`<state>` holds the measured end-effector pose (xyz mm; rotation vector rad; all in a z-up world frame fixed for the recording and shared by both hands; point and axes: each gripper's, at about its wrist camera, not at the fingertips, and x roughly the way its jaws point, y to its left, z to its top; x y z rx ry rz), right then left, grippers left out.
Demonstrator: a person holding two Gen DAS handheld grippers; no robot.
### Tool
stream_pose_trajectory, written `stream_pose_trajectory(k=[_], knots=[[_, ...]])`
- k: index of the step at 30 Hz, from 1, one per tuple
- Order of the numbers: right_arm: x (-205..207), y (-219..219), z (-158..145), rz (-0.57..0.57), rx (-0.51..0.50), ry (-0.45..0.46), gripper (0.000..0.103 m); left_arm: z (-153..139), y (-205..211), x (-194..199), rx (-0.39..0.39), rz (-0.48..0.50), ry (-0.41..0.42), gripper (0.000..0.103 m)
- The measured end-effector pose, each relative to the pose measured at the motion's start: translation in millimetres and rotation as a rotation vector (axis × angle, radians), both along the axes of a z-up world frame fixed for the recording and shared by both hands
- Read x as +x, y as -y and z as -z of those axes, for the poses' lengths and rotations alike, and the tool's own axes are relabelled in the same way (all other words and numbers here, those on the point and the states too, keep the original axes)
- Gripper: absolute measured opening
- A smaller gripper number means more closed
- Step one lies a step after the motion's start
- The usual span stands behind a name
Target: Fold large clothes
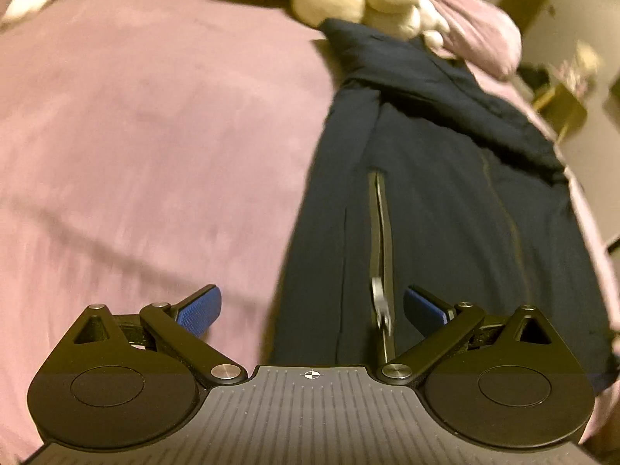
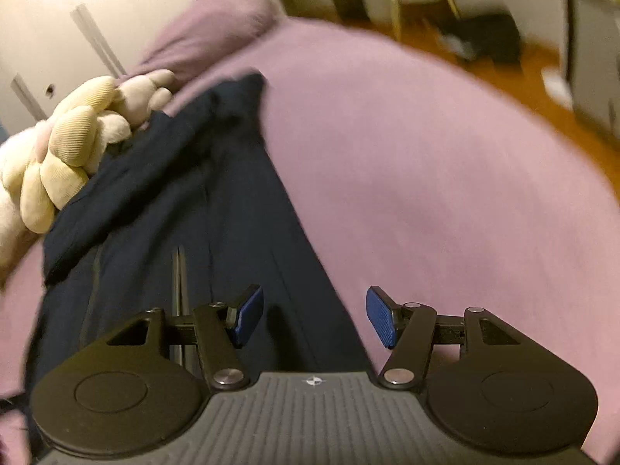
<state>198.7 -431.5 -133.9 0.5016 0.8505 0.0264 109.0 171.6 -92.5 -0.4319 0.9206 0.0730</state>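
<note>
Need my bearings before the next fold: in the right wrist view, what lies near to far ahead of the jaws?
Navy garment → cream plush toy → purple pillow → white wardrobe doors.

My left gripper [image 1: 312, 310] is matt black plastic with shiny metal pivot pins; its pads [image 1: 201, 310] are blue, finely dimpled rubber. The navy jacket [image 1: 445, 201] looks like smooth, matt cloth with a dull metal zip pull [image 1: 381, 306]. The pink bedsheet [image 1: 135, 116] is soft matt fabric. The cream plush toy [image 2: 66, 147] is ribbed. The floor [image 2: 523, 73] is glossy wood.
</note>
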Motion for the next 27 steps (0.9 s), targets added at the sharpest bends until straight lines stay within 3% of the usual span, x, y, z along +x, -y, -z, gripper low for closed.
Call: stream_pose_trajectory(k=[2, 5, 8, 9, 11, 13, 17, 19, 25, 26, 27], knots=[[-25.5, 14.0, 14.7, 0.004, 0.103, -0.035, 0.059, 2.6, -1.6, -13.7, -0.042, -0.028, 0.002, 0.103], [-43.6, 26.3, 27.2, 0.017, 0.221, -0.045, 0.059, 3.6, 8.4, -18.4, -0.044, 0.02, 0.007, 0.103], [-43.9, 23.0, 23.3, -0.007, 0.208, -0.039, 0.053, 7.3, 16.9, -17.2, -0.033, 0.077, -0.01, 0.1], [-43.3, 19.9, 21.8, -0.027, 0.184, -0.039, 0.05, 10.0, 17.0, -17.3, -0.048, 0.076, -0.024, 0.092], [-42.5, 12.0, 19.2, -0.06, 0.128, -0.049, 0.037, 15.2, 15.0, -21.2, -0.091, 0.062, -0.042, 0.081], [-47.3, 10.5, 17.3, -0.094, 0.129, -0.034, 0.027, 14.4, 11.4, -27.1, -0.115, 0.047, -0.027, 0.075], [-51.3, 7.2, 10.4, -0.134, 0.139, -0.006, 0.026, 13.3, 1.8, -34.2, -0.172, 0.041, -0.02, 0.054], [-46.1, 5.6, 12.0, -0.136, 0.142, -0.022, 0.026, 14.8, -4.9, -36.0, -0.196, 0.036, -0.02, 0.049], [-38.2, 9.9, 23.6, -0.132, 0.199, -0.083, 0.029, 17.8, -10.8, -31.5, -0.21, 0.071, -0.06, 0.052], [-37.9, 10.1, 23.7, -0.131, 0.207, -0.086, 0.029, 16.8, -9.5, -30.7, -0.205, 0.084, -0.063, 0.048], [-36.5, 9.3, 23.3, -0.132, 0.213, -0.087, 0.029, 14.8, -8.3, -28.3, -0.2, 0.098, -0.07, 0.033]])
